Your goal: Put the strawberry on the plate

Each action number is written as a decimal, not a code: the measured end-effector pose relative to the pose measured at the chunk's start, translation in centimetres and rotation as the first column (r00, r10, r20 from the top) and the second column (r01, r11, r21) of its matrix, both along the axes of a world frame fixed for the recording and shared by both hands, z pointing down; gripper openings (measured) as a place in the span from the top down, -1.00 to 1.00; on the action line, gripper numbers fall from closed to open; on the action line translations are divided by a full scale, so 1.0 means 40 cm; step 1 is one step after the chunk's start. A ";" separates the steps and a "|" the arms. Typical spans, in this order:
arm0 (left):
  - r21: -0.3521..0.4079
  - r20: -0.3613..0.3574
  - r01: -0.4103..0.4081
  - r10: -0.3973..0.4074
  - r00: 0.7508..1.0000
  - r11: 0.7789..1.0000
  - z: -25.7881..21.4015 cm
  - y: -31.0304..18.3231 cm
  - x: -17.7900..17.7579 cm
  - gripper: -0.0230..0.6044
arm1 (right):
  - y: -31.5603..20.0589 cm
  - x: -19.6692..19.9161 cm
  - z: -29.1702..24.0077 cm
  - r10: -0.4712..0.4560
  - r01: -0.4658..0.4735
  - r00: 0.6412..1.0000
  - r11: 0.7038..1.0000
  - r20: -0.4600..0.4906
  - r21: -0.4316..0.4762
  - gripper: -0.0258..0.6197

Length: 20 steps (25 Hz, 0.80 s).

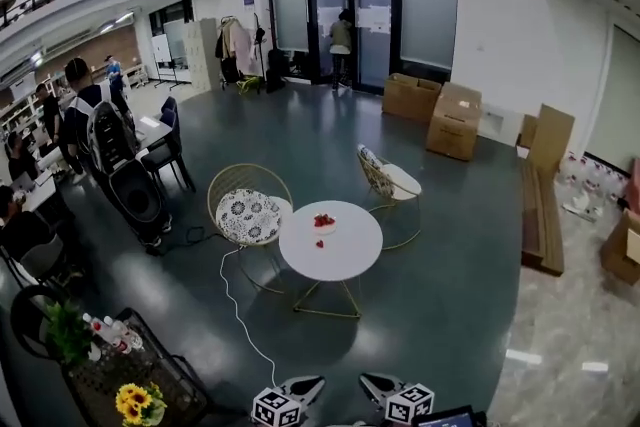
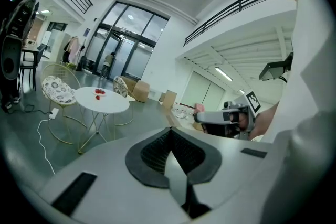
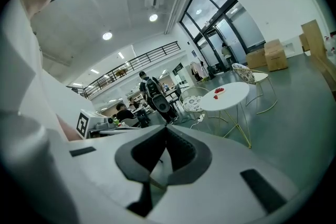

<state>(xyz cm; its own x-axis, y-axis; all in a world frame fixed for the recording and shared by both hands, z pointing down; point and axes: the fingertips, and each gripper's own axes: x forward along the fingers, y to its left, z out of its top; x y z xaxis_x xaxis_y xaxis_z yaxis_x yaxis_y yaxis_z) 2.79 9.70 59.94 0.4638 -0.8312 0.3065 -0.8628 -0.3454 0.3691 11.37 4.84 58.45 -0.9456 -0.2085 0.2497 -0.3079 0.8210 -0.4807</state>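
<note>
Head view: a round white table (image 1: 345,250) stands mid-floor, well apart from both grippers. On its far-left part sits the plate (image 1: 324,223), already carrying some red fruit, and the strawberry (image 1: 320,243) lies loose on the tabletop just on the near side of it. Two chairs (image 1: 249,211) stand beyond the table. At the bottom edge the left gripper (image 1: 305,385) and right gripper (image 1: 378,383) poke in side by side (only tips and marker cubes show).

Left gripper view: the left gripper (image 2: 169,136) has its jaws pressed together with nothing between them. Far off to the left is the table (image 2: 110,104), with the plate (image 2: 100,92) and the strawberry (image 2: 97,97) beside it.

Right gripper view: the right gripper (image 3: 166,134) is likewise closed and empty. The table (image 3: 233,97) is far off to the right; the strawberry (image 3: 214,97) rests on it next to the plate (image 3: 219,91).
</note>
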 end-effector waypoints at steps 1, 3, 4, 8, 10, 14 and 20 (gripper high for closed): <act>-0.006 0.009 0.000 0.000 1.000 1.000 0.004 -0.010 0.005 0.91 | -0.013 0.011 0.013 -0.005 0.005 1.000 1.000 0.000 -0.002 0.90; -0.020 0.021 -0.004 0.004 1.000 1.000 0.008 -0.017 0.025 0.91 | -0.020 0.041 0.031 -0.004 0.004 1.000 1.000 -0.006 -0.017 0.90; -0.024 0.026 -0.005 0.006 1.000 1.000 0.008 -0.022 0.033 0.91 | -0.023 0.051 0.035 -0.002 0.002 1.000 1.000 -0.010 -0.024 0.90; -0.021 0.036 -0.004 0.005 0.999 1.000 0.007 -0.059 0.054 0.91 | -0.054 0.063 0.041 -0.003 0.002 1.000 0.999 -0.015 -0.038 0.90; -0.016 0.040 -0.003 0.003 0.999 1.000 0.006 -0.081 0.060 0.91 | -0.074 0.062 0.044 -0.007 0.006 1.000 0.999 -0.015 -0.041 0.90; -0.003 0.049 -0.001 0.001 0.999 1.000 0.005 -0.127 0.076 0.91 | -0.113 0.062 0.053 -0.017 0.017 1.000 0.999 -0.013 -0.046 0.90; 0.001 0.055 0.017 -0.017 0.998 1.000 -0.006 -0.183 0.089 0.91 | -0.164 0.076 0.075 -0.036 0.036 0.999 0.998 -0.013 -0.058 0.90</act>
